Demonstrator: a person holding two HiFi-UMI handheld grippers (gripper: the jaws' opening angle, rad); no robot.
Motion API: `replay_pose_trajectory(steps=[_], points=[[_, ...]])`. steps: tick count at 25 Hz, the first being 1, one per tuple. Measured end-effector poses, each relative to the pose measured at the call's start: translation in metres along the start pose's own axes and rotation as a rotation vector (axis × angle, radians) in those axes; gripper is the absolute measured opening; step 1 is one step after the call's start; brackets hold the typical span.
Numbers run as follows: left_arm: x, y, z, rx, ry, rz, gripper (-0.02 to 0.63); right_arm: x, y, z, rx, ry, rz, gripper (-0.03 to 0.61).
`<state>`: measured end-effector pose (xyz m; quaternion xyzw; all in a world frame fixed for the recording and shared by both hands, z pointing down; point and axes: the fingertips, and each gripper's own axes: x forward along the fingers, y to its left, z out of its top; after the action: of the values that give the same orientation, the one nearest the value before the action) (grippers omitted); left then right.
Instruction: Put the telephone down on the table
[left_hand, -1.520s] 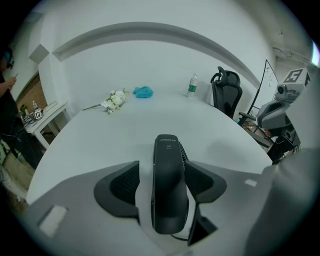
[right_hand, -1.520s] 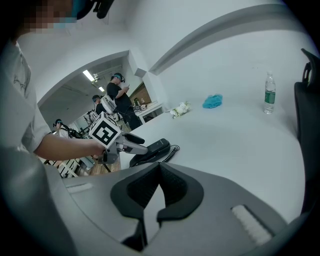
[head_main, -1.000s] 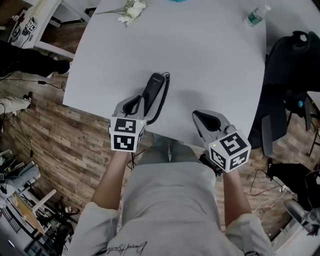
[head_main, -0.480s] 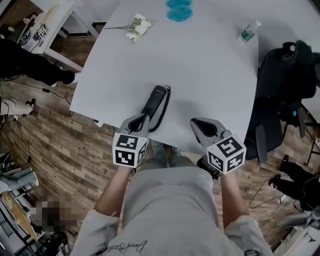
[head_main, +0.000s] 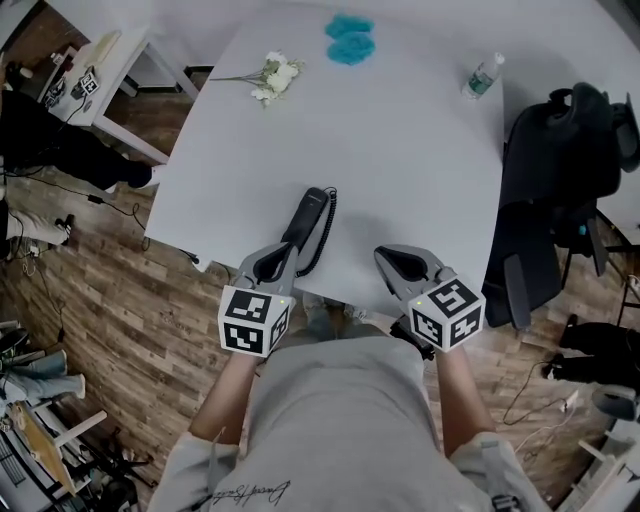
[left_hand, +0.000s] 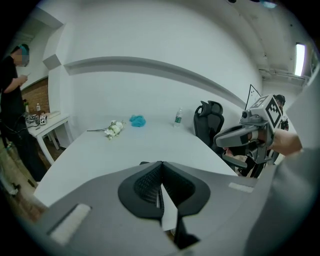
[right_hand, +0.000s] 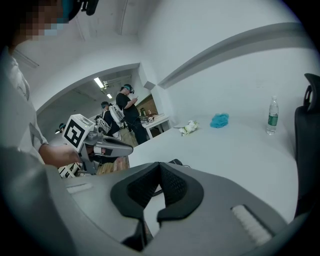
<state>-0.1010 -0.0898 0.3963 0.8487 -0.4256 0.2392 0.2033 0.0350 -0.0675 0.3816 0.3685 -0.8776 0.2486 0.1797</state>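
A black telephone handset (head_main: 308, 213) with a coiled cord (head_main: 325, 235) lies flat on the white table (head_main: 410, 150), near its front edge. My left gripper (head_main: 284, 250) sits just behind the handset's near end, jaws shut with nothing between them. In the left gripper view the left gripper (left_hand: 160, 166) has its pads pressed together, and only a dark sliver of the handset (left_hand: 145, 163) shows over them. My right gripper (head_main: 392, 258) hovers over the table's front edge to the right of the handset, also shut and empty. The right gripper view has the handset (right_hand: 175, 162) just beyond the closed right gripper (right_hand: 160, 166).
White flowers (head_main: 272, 75), a blue cloth (head_main: 350, 40) and a water bottle (head_main: 482, 75) lie at the table's far side. A black office chair (head_main: 560, 170) stands against the right edge. A small white side table (head_main: 100, 60) and a person in black are at the left.
The head view has pulled back, showing more of the table. Both grippers have drawn toward the table's front edge, the left one slipping back off the handset, which stays lying on the table.
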Motion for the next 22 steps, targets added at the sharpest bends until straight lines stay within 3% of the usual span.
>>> replay_pose_trajectory(steps=[22], points=[[0.012, -0.029, 0.017, -0.014, -0.01, -0.062, 0.017, 0.002, -0.005, 0.015, -0.026, -0.004, 0.006, 0.006]])
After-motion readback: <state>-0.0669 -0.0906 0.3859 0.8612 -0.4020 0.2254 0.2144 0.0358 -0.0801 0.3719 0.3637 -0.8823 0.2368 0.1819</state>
